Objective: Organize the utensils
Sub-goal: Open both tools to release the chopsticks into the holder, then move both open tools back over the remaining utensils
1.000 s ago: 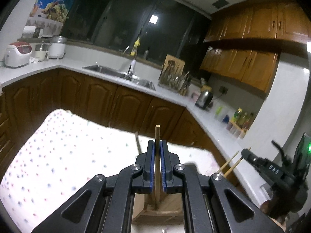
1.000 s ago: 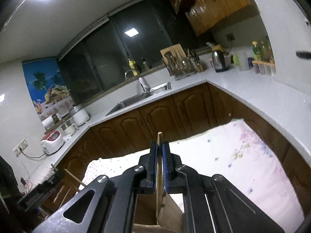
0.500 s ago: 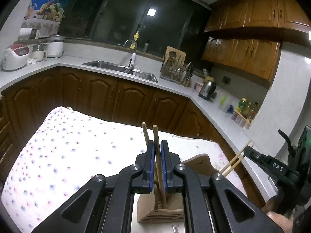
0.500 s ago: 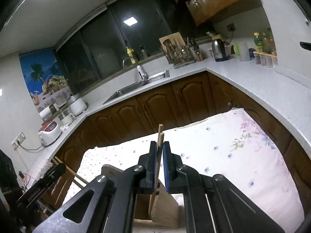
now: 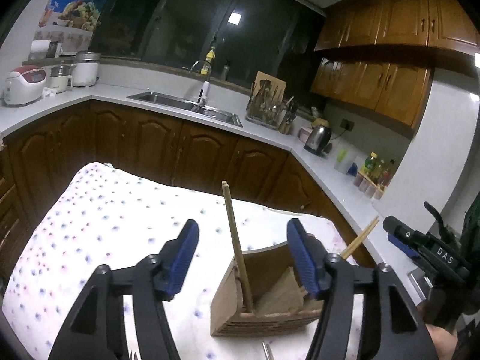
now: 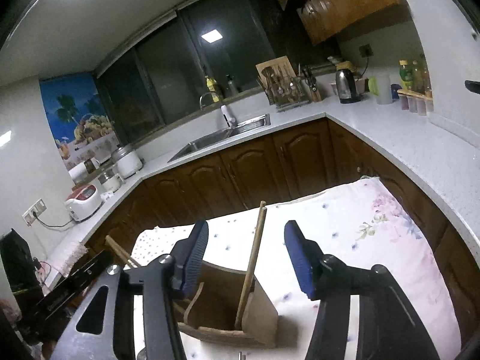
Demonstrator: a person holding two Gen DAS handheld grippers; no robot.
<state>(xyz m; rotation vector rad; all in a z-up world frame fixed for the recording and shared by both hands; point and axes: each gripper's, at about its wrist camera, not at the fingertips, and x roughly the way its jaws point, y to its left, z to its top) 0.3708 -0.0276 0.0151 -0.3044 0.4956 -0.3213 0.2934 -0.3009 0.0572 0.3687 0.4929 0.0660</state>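
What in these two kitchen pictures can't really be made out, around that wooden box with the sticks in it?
- Wooden holder: its floor and the chopsticks' lower ends are hidden by its own walls and dividers in both wrist views.
- Metal utensil: cut off by the bottom edge of the left wrist view; its type is unclear.
- Chopsticks at the holder's far side: partly covered by the left gripper.

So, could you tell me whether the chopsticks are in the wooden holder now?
In. The chopsticks stand leaning inside the wooden holder, untouched between the left gripper's open jaws.
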